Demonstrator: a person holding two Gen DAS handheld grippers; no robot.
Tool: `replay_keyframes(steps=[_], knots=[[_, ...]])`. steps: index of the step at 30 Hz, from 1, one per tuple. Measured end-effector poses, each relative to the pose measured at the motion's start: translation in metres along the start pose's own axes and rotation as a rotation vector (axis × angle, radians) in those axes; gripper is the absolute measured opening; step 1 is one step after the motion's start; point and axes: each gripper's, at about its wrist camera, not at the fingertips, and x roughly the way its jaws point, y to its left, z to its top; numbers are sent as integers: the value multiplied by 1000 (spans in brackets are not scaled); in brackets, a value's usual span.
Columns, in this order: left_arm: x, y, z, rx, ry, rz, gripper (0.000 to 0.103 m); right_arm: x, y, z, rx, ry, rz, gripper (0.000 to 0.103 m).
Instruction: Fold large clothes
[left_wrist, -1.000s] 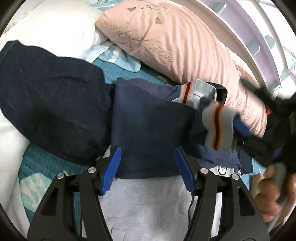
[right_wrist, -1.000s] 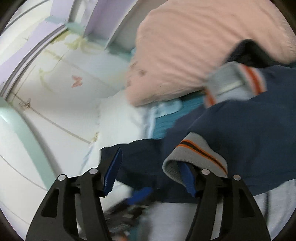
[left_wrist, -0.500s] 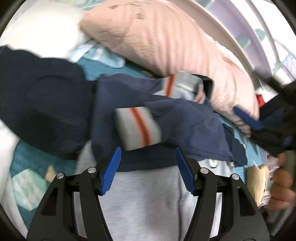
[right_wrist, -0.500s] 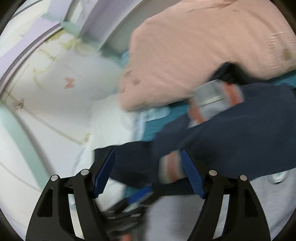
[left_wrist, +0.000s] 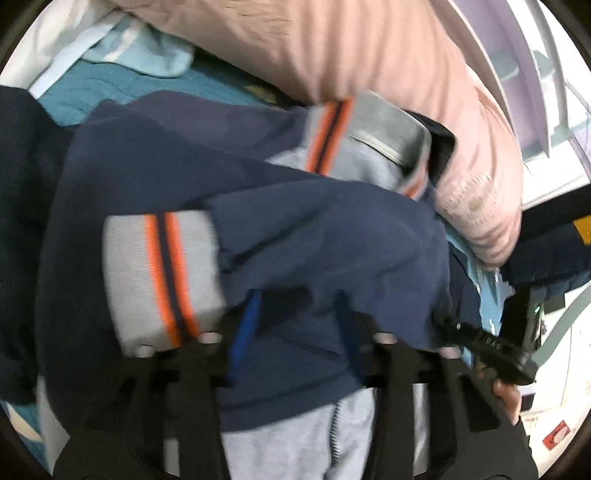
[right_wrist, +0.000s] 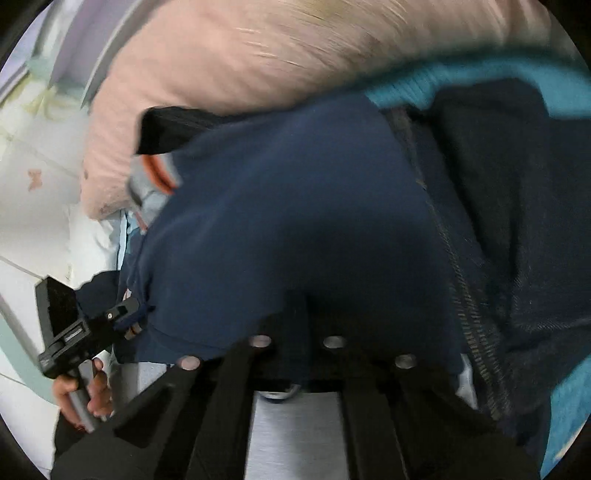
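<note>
While its jaws are closing, the left gripper has a fold of the navy sweatshirt between its blue pads, though the blur hides whether they press on the cloth yet. Just left of that gripper lies the sweatshirt's grey cuff with its orange and navy stripes, laid across the garment's own body. Beyond the cuff, the grey striped collar rests against the pink pillow. Below the gripper the sweatshirt's light grey lower part shows.

The right gripper has its jaws pressed together, with the navy cloth draped over the tips so that they are hidden; whether a fold is pinched between them cannot be told. The sweatshirt fills the space beyond it, up to the pink pillow. To the right of the sweatshirt lies a darker garment with a seam running down it, on teal bedding. At the sweatshirt's left edge, the person's hand grips the left tool's handle.
</note>
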Motion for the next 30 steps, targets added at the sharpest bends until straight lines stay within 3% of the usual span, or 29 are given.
replay_keyframes(steps=[3, 5, 7, 8, 9, 10, 14, 18, 21, 30], knots=[[1, 6, 3, -37, 9, -25, 33, 3, 6, -3, -46, 6, -31, 0], [-2, -3, 4, -5, 20, -3, 37, 1, 18, -3, -98, 18, -50, 6], [-12, -15, 4, 36, 35, -35, 60, -9, 25, 0, -125, 11, -33, 7], [-21, -20, 6, 59, 27, -41, 66, -18, 28, 4, -138, -10, -20, 8], [-31, -24, 7, 97, 5, -36, 80, -27, 30, 8, -148, -37, -16, 9], [-44, -27, 9, 140, -32, 0, 84, -33, 30, 13, -155, -58, -21, 14], [-77, -14, 28, 155, -85, 84, 85, -40, 29, 32, -183, -78, -92, 20], [-86, 28, 54, 13, -112, 162, 85, -35, 18, 44, -179, -63, -126, 21], [-81, 51, 64, -89, -104, 117, 84, -33, 17, 50, -166, -65, -135, 25], [-34, 70, 88, -102, -43, 173, 84, -27, 12, 77, -155, -84, -150, 32]])
